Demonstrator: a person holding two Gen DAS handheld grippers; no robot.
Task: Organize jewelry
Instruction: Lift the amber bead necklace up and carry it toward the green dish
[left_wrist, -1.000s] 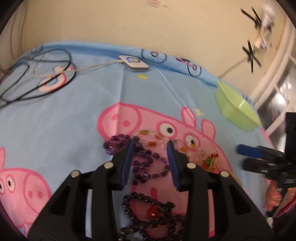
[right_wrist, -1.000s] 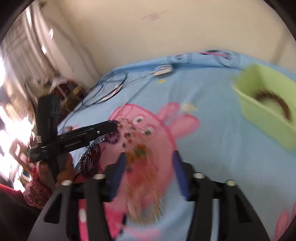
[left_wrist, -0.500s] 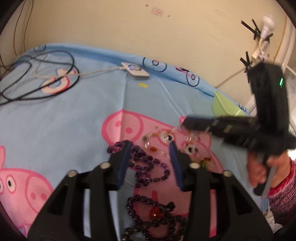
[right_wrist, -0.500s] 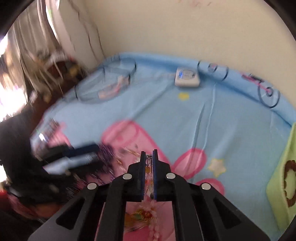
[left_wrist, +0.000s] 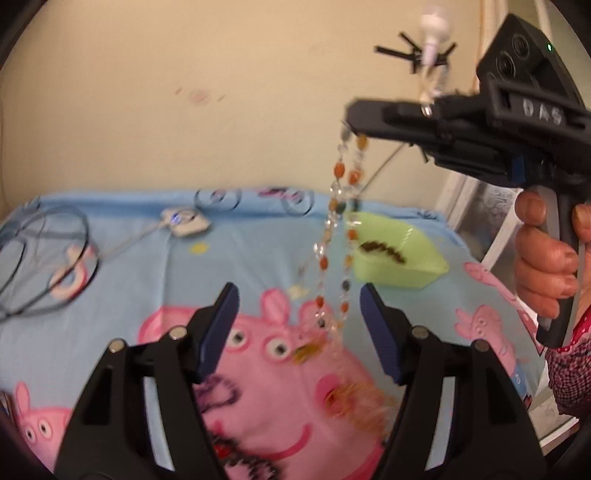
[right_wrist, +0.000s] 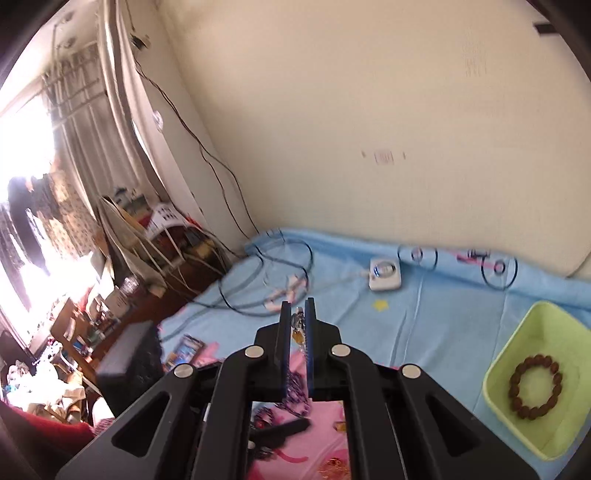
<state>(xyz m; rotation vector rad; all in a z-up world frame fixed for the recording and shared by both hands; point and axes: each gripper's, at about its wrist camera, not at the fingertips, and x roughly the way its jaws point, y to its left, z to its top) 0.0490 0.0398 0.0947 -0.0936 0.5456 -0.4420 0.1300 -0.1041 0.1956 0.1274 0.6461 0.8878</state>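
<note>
We hold one necklace (left_wrist: 341, 236) pinched at its top in our closed right tongs (left_wrist: 351, 123), hanging over the sheet (left_wrist: 122, 280) ahead of our empty, opening left tongs (left_wrist: 295, 306), with one bracelet (right_wrist: 535, 386) in the one tray (right_wrist: 506, 369) beyond.

You are working beside a cream wall (right_wrist: 369, 110), over a blue cartoon-pig sheet (left_wrist: 129, 280). Daylight is glaring through a curtained window (right_wrist: 33, 122) at your left, and black cables (right_wrist: 207, 155) are trailing down the corner.
</note>
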